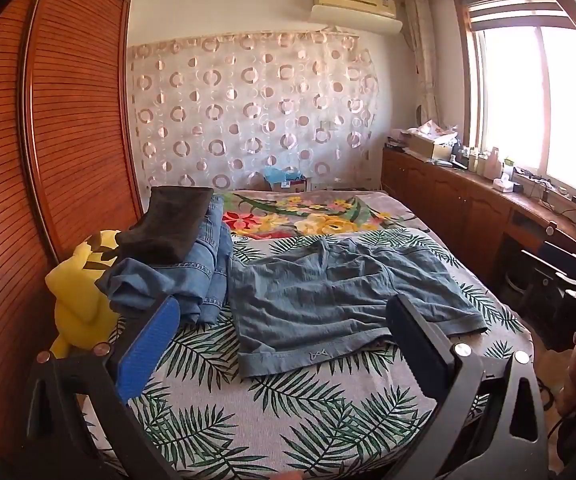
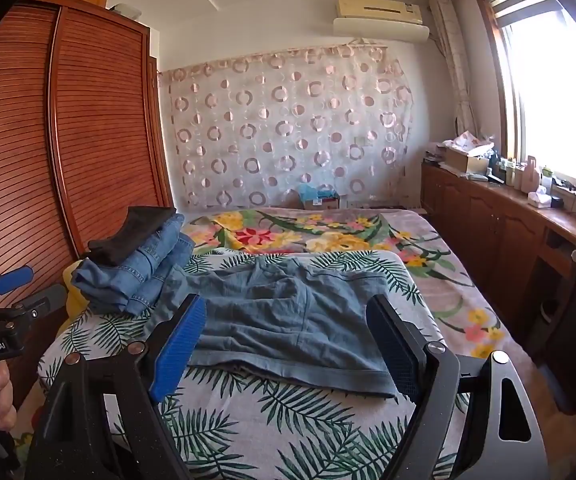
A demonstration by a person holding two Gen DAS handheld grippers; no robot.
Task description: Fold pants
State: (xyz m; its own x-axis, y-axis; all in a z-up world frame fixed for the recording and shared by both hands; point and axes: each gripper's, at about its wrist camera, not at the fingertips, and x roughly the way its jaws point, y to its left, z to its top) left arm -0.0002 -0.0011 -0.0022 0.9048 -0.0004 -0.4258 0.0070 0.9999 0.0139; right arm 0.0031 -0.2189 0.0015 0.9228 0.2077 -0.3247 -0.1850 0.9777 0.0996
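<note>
A: Since both jaws gape wide with nothing in them, call it pre-grasp. The left hand-held gripper (image 1: 284,340) and right hand-held gripper (image 2: 291,344) hover short of the shorts (image 1: 347,300), which lie flat on the bed (image 1: 327,420) just ahead of the fingers.

B: Next move?

A: Probably drop each one to a near hem corner, pinch the cloth only, not the leaf-print sheet (image 1: 216,412) under it, then carry it over.

B: Surroundings?

A: Folded jeans (image 1: 192,276) with a dark towel (image 1: 168,228) on top, ahead-left; a yellow plush toy (image 1: 76,296) beyond those. Wardrobe (image 1: 68,120) left, counter (image 1: 467,188) and window (image 1: 527,100) right, curtain (image 1: 248,108) straight ahead.
</note>
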